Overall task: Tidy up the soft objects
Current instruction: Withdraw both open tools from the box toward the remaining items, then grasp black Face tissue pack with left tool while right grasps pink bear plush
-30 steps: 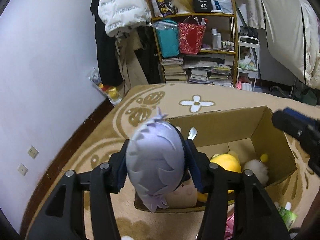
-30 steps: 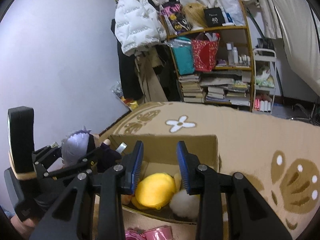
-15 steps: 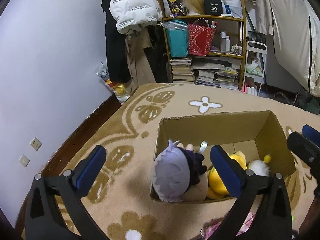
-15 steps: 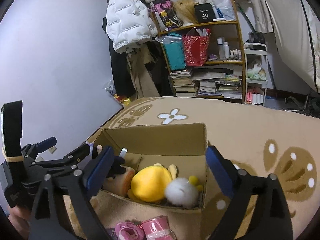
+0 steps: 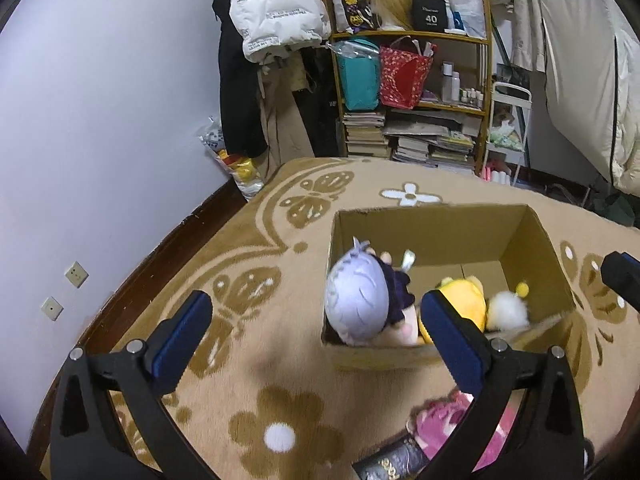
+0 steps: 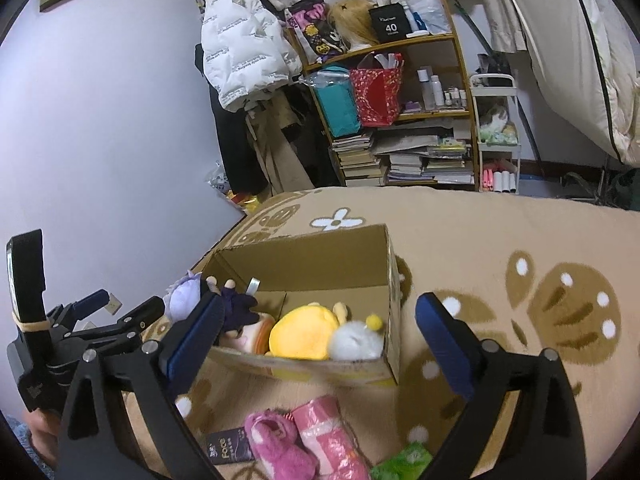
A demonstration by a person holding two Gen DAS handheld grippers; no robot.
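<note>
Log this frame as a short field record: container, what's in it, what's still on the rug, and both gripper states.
container: cardboard box, open top, on the patterned rug
in box: purple-haired doll at the left end, yellow plush, white pom-pom plush
still on rug: pink slipper, pink packet, green packet, dark packet
left gripper: open, empty
right gripper: open, empty

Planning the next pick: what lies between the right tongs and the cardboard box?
In the right wrist view, bare carpet separates the open right tongs from the cardboard box; pink slippers lie nearer the camera.
</note>
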